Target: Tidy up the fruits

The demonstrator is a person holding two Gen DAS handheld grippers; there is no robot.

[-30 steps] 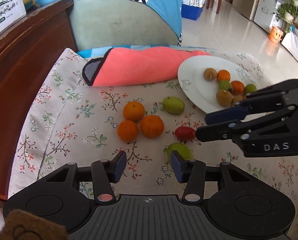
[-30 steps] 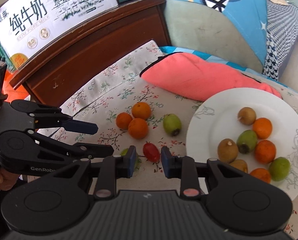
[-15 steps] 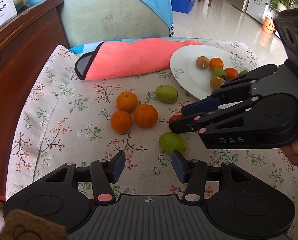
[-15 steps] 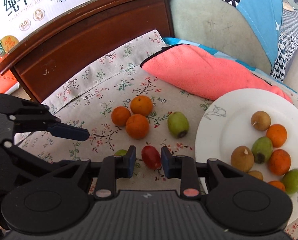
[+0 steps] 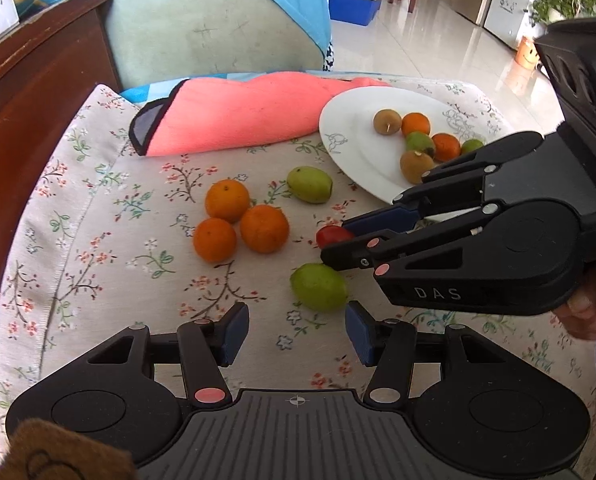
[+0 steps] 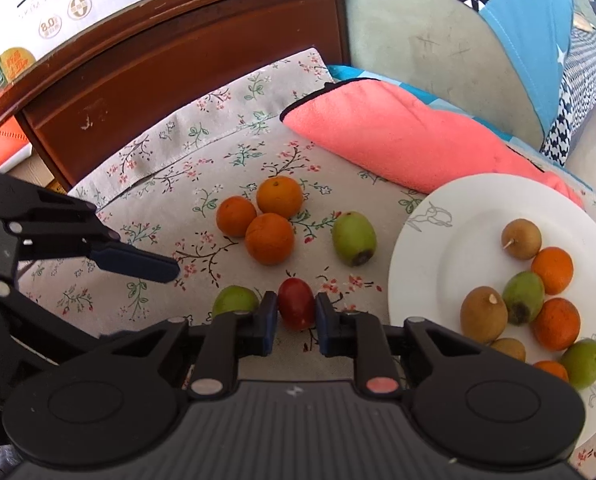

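Observation:
A small red fruit (image 6: 296,308) lies on the flowered cloth, between the fingertips of my right gripper (image 6: 297,316); the jaws stand around it with small gaps. It also shows in the left wrist view (image 5: 332,236) under the right gripper (image 5: 338,240). A green fruit (image 5: 318,286) lies just ahead of my left gripper (image 5: 296,328), which is open and empty. Three oranges (image 5: 264,228) cluster in the middle, with another green fruit (image 5: 310,184) beyond. A white plate (image 6: 438,248) at the right holds several fruits.
A pink towel (image 5: 238,114) lies at the back of the cloth. A dark wooden headboard (image 6: 158,72) runs along the left, with a milk carton box (image 6: 38,8) on it. A chair with blue fabric (image 5: 218,20) stands behind.
My right gripper has moved forward and down so its fingertips now flank the red fruit. My left gripper has drawn closer to the near green fruit.

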